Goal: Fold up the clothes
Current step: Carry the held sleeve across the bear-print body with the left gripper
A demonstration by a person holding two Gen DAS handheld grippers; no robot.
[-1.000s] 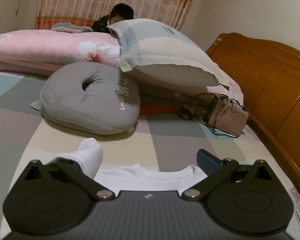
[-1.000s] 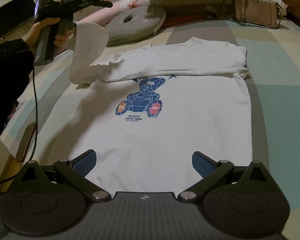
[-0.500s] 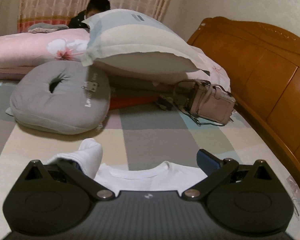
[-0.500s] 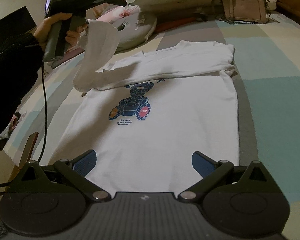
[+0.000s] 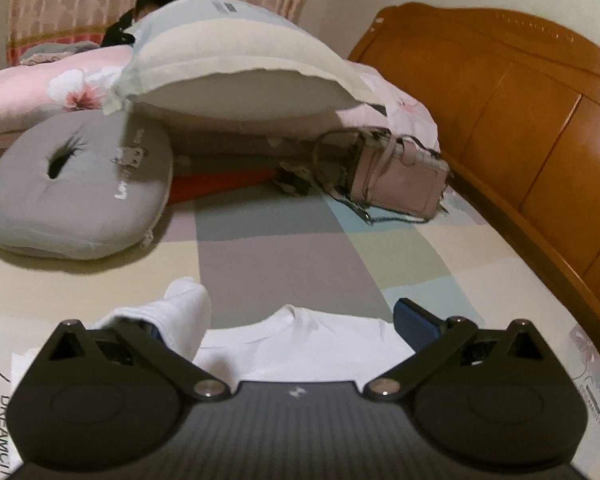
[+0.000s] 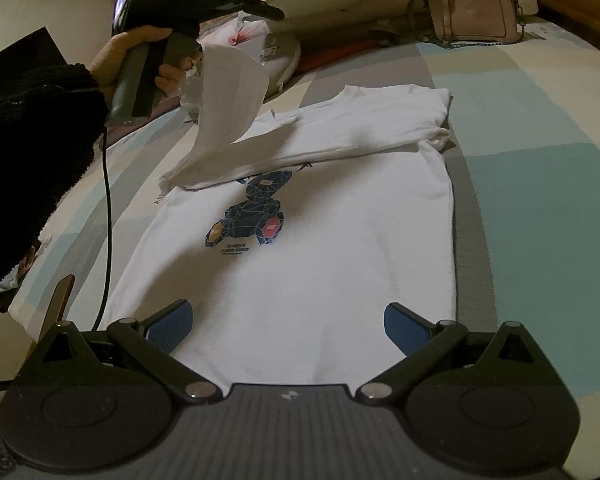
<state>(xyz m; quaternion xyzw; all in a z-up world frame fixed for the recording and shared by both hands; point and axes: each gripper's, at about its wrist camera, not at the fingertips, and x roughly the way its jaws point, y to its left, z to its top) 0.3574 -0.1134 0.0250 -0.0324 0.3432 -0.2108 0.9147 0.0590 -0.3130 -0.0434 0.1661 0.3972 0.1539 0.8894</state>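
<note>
Two hand-held grippers are at work over the white T-shirt (image 6: 300,248), which lies print-up on the checked bed (image 6: 540,128), one sleeve already laid across its chest. Our left hand-held gripper (image 5: 276,320) shows its fingers spread in its own view, yet the other sleeve (image 6: 228,96) hangs lifted from its left finger (image 5: 152,326); whether cloth is pinched or merely draped there, we cannot tell. Our right hand-held gripper (image 6: 288,324) hovers unclenched over the hem, grasping nothing. To fold this sleeve well, we judge it should travel low across the chest, be laid flat on the folded one, and be smoothed before letting go.
</note>
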